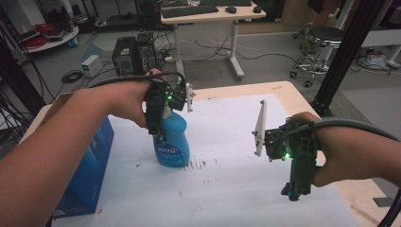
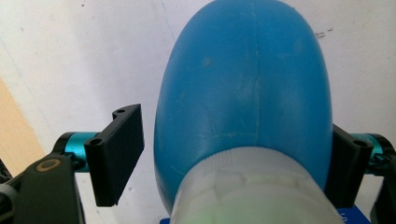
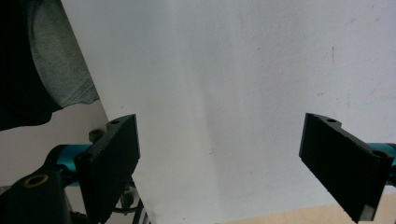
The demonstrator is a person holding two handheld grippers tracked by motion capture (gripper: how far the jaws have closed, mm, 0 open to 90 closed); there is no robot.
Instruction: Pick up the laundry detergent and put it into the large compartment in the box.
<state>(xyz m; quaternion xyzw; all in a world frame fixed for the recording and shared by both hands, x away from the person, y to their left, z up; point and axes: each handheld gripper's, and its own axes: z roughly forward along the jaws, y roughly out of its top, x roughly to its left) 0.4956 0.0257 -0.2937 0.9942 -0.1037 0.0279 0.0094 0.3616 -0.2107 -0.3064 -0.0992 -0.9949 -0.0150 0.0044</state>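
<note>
Layout of the table

A spray bottle (image 1: 172, 142) stood upright on the sheet (image 1: 236, 189), toward the table's (image 1: 288, 92) left side, with a box (image 1: 87, 175) just beside it at the left edge. The left gripper (image 1: 163, 109) was over the bottle; the right gripper (image 1: 295, 189) was well apart, near the right edge.
</note>
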